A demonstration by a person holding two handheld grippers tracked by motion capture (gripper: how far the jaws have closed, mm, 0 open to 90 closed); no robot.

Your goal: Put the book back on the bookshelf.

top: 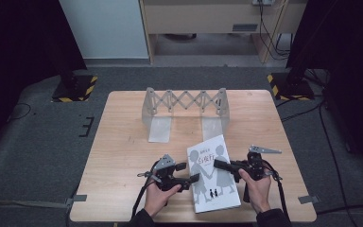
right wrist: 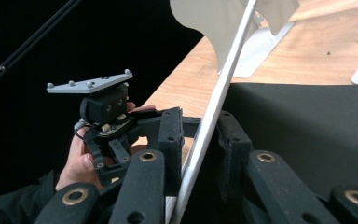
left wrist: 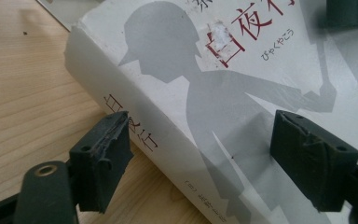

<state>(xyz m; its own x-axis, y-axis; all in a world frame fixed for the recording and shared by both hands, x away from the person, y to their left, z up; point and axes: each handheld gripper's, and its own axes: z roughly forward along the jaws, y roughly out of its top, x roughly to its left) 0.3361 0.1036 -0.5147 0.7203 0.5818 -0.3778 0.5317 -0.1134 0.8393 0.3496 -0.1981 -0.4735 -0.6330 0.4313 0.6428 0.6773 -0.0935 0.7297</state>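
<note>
A white book [top: 212, 174] lies flat on the near half of the wooden table [top: 123, 142], cover up, between the person's 2 hands. Its long axis runs from the near table edge away toward the grey folding rack [top: 185, 106] at the far side, leaning slightly left at the top; the title end points at the rack and the spine faces left.

The left claw [top: 194, 178] comes in from the left at the spine. In the left gripper view its jaws stand apart, 1 pad [left wrist: 103, 149] just beside the spine and the other over the cover, neither pressing on the book.

The right claw [top: 216, 164] reaches in from the right. In the right gripper view its jaws are clamped on the thin front cover [right wrist: 212, 119], which is raised on edge between the pads.
</note>
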